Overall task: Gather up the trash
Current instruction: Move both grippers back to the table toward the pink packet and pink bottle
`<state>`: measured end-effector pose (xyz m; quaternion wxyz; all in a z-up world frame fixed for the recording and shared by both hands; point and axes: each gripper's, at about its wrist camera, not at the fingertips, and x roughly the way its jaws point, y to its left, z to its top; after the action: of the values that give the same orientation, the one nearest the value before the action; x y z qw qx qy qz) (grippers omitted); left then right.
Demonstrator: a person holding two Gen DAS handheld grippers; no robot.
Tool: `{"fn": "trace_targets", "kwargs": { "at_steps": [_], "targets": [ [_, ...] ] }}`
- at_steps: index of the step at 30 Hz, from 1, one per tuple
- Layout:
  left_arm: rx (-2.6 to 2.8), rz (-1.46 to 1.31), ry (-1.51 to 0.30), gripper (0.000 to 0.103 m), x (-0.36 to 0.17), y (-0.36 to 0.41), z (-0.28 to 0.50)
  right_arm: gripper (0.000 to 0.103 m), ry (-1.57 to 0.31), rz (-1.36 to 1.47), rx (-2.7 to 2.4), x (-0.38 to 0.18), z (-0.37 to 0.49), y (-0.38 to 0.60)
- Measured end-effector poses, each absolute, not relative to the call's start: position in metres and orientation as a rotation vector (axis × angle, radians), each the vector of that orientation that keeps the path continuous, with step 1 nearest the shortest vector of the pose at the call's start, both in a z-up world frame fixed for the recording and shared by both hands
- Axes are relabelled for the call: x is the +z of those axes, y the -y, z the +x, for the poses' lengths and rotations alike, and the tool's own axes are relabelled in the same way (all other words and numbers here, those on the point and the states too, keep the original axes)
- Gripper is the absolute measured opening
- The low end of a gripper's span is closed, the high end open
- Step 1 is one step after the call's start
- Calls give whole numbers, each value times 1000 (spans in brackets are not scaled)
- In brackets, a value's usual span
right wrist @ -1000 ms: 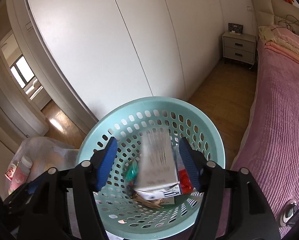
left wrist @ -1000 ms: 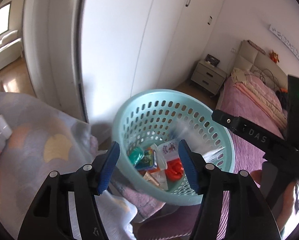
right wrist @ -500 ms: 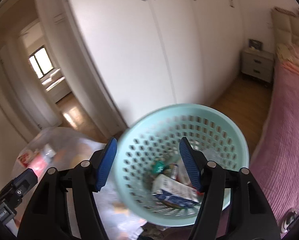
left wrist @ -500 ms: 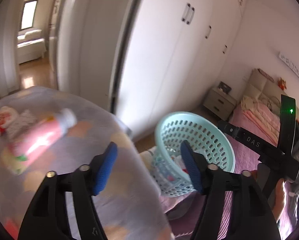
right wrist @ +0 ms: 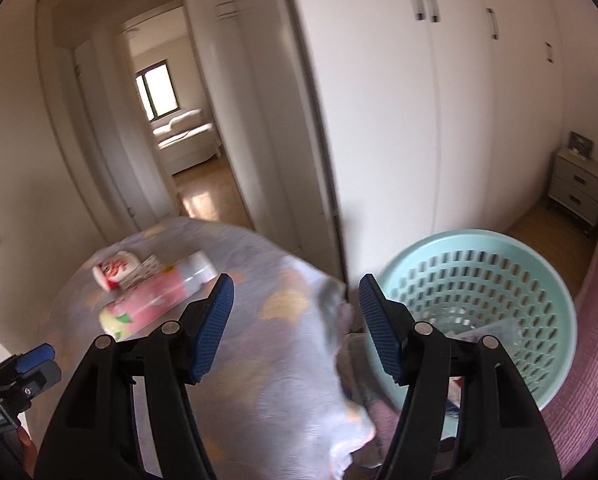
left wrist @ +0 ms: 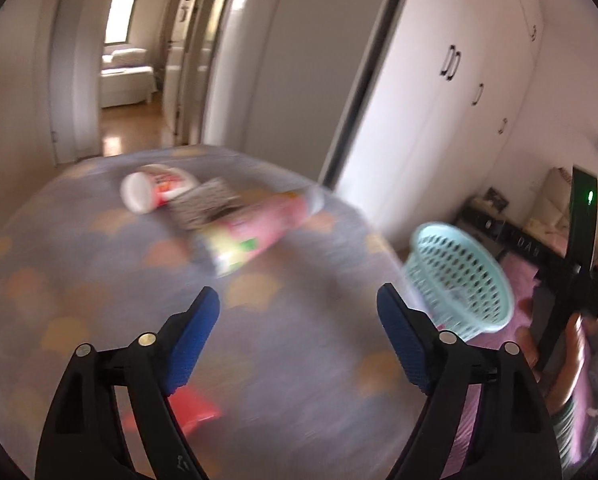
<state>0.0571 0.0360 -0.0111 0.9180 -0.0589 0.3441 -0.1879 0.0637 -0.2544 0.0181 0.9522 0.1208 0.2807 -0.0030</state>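
Change: a second ago both grippers hung over the pale turquoise perforated plastic basket (right wrist: 475, 312) and a white carton was dropping in; now both cameras have swung left toward the lilac cloth-covered surface with yellow cloud shapes (left wrist: 99, 280).
Meaning for task: one item is delivered, by my reading, and the pass back for the next piece of trash has begun.
Left gripper (left wrist: 299, 332): jaws spread wide, nothing between the blue pads; aimed at the litter on the cloth.
Right gripper (right wrist: 293, 324): jaws wide apart, empty; basket just to its right, cloth edge under it.
Remaining trash, item 1: pink cylindrical plastic bottle with white cap (left wrist: 259, 232), lying on its side, mid-cloth.
Remaining trash, item 2: red-and-white round paper cup (left wrist: 155, 194), tipped over, mouth toward the camera, just beside the next item.
Remaining trash, item 3: grey-and-white printed flat wrapper (left wrist: 207, 204), between cup and bottle, touching both; motion blur leaves its kind uncertain.
Remaining trash, item 4: red flat object (left wrist: 191, 412), near edge of the cloth, partly behind the left gripper.
Basket location: beside the cloth's right edge, against the pink ribbed bedspread (right wrist: 587, 412).
Basket contents: pale paper or packaging visible low inside in the right view; the rest is hidden behind the gripper.
Basket fill: well short of the rim.
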Motion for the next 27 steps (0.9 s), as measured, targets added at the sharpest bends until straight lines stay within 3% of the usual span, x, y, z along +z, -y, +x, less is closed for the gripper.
{"fn": "trace_targets", "kwargs": {
  "at_steps": [13, 19, 21, 23, 24, 25, 27],
  "targets": [
    [-372, -29, -865, 83, -76, -94, 44, 61, -638, 155, 132, 3, 83, 167],
    [-402, 4, -868, 78, -82, -93, 38, 61, -674, 135, 160, -7, 88, 148],
    [-403, 24, -863, 72, -84, -90, 34, 61, -692, 141, 170, -12, 90, 145],
    [-399, 26, -880, 53, -87, -87, 37, 61, -714, 159, 182, -17, 94, 142],
    [-383, 34, -877, 50, -87, -85, 38, 62, -729, 172, 190, -19, 97, 140],
    [-370, 43, -876, 41, -86, -83, 39, 62, -742, 185, 198, -20, 100, 139],
    [-366, 24, -881, 37, -85, -84, 42, 63, -772, 227, 219, -24, 110, 136]
  ]
}}
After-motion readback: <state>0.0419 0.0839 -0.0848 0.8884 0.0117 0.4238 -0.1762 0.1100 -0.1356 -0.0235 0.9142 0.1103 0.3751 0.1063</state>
